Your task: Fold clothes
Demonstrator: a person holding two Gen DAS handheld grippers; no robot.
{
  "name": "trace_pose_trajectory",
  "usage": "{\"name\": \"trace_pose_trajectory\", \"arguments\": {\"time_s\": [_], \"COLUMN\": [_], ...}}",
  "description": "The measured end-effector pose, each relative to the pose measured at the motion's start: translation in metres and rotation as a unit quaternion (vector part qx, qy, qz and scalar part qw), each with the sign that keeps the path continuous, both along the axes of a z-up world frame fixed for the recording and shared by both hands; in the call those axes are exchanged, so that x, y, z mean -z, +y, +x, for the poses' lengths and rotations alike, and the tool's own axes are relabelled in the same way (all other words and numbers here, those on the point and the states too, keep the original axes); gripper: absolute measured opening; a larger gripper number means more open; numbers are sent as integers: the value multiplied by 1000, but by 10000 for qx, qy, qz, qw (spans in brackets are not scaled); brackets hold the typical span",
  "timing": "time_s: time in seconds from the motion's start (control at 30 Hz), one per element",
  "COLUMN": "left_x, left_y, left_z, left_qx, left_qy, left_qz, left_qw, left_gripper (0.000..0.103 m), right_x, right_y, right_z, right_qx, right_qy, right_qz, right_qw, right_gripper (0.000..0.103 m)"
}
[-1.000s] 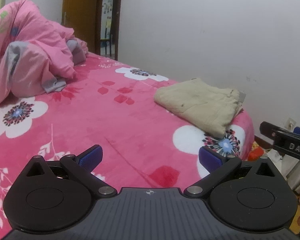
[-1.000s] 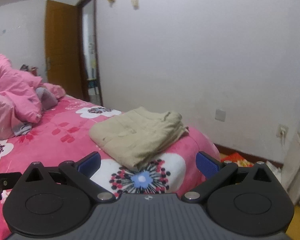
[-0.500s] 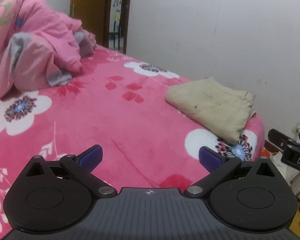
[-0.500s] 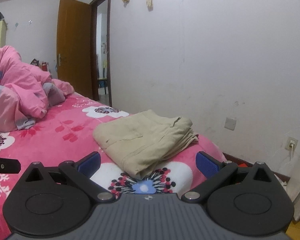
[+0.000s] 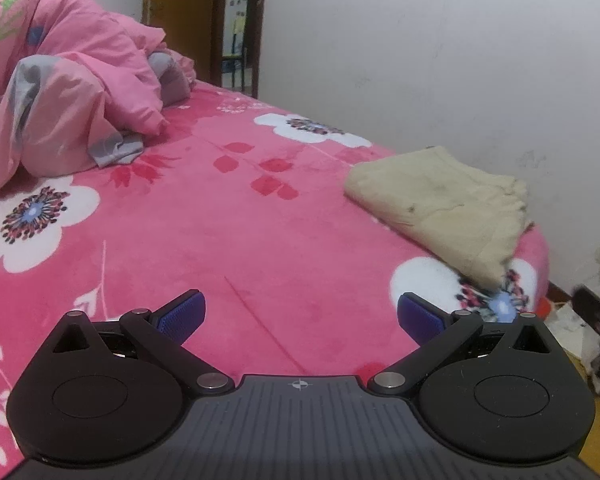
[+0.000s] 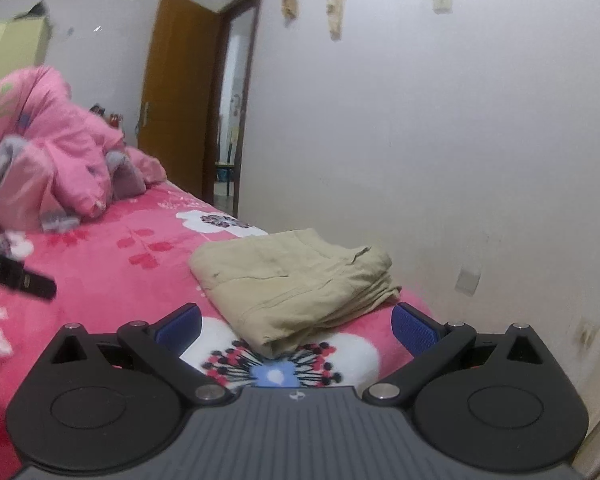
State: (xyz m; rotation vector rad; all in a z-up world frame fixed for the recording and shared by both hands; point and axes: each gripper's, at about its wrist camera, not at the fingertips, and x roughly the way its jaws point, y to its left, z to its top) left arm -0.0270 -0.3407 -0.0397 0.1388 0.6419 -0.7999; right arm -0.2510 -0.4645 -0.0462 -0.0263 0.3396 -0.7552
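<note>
**Folded khaki trousers sitting at the bed's corner, both claws spread and empty**

The khaki trousers (image 6: 296,280) are lying as a compact, layered rectangle on the pink floral blanket (image 5: 228,232), close to the bed corner nearest the white wall (image 6: 460,120). The stacked edges are showing along the side toward that wall, and the bundle is resting flat with one end partly covering a white flower printed on the blanket. That is how the task would leave a garment; whether this recording folded it cannot be told from here.

The left gripper (image 5: 300,316) is hovering over the blanket well to the side of the trousers, away from the wall, its blue pads (image 5: 182,316) standing wide apart with nothing between them. The right gripper (image 6: 296,324) is pointing straight at the trousers from just in front of them, also spread wide and gripping nothing; the bundle's near end is showing between its fingers, but the cloth appears to lie beyond the tips rather than in them. Both tools seem to be held clear of the fabric, so nothing is disturbing the stack.

Far from the trousers, toward the head of the bed, a crumpled pink duvet (image 5: 68,92) with grey lining is heaped up. It looks like bedding rather than clothing. Beyond it, a brown wooden door (image 6: 180,92) is standing open.
</note>
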Motion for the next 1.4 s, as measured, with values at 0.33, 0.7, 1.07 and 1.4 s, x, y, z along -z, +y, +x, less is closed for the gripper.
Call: {"name": "trace_pose_trajectory", "arguments": {"time_s": [0.33, 0.7, 1.07, 1.4], "left_x": [-7, 15, 71, 58], "left_y": [-66, -191, -209, -204], "left_z": [24, 8, 18, 30], "left_qx": [182, 922, 993, 962], "left_qy": [-339, -1445, -518, -376], "left_qz": [-54, 162, 210, -292], "left_qw": [9992, 9851, 9935, 9942], "left_gripper": [103, 95, 94, 95], "right_x": [-17, 7, 16, 61], "right_y": [-64, -209, -241, -275], "right_z": [34, 95, 103, 95], "right_qx": [-356, -636, -452, -319], "right_qy": [-462, -570, -196, -539], "right_qz": [-223, 1193, 1241, 1799], "right_qw": [9980, 9892, 9910, 9817], "right_gripper": [102, 51, 10, 2]}}
